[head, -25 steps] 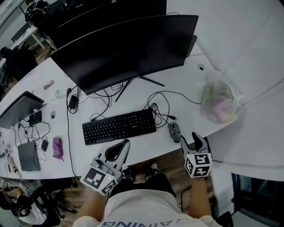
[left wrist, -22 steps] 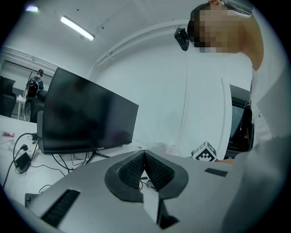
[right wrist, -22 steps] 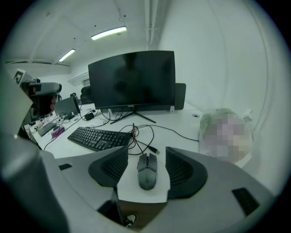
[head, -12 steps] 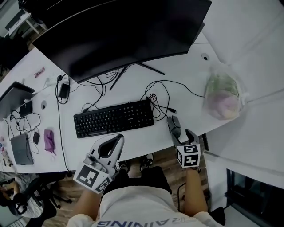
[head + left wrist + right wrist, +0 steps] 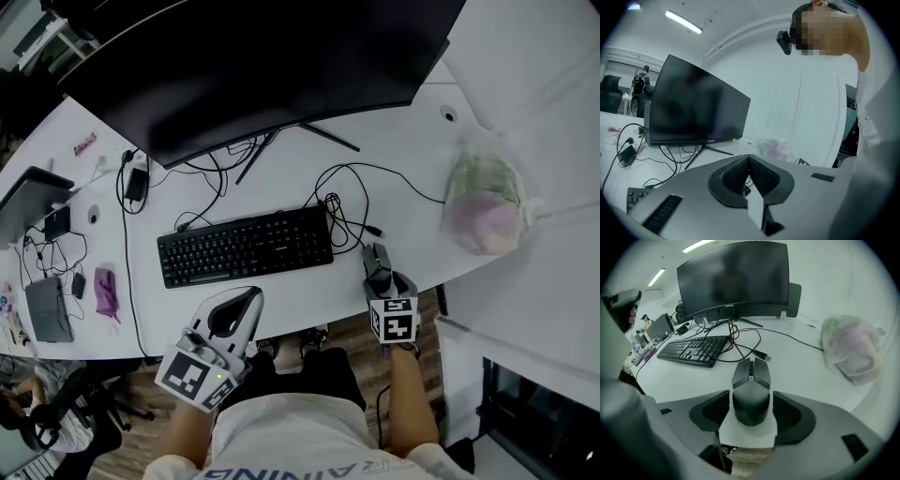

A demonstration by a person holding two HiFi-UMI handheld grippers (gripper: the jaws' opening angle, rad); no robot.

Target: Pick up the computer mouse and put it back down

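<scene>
Grasp pending | right gripper (image 5: 751, 400) fingers, just opened wide, are placed astride computer mouse (image 5: 751, 376), unclamped | left gripper (image 5: 749, 161) fingers clenched, empty | next: squeeze is needed, then lift.

White bench (image 5: 281, 314), long, with a curved front edge, runs off frame to the left. Wood plank floor (image 5: 352, 330) under it. Plain white wall (image 5: 534, 84) close behind the bench on the right side. Ceiling (image 5: 722, 14) is white, strip lights (image 5: 683, 22) are on, and more of them show in the right gripper view. Black office chair (image 5: 52, 422) at the bench's lower-left end. More dark chairs (image 5: 609, 91) far back at left. Lower-right corner of the head view is dark, can't tell what it is.
</scene>
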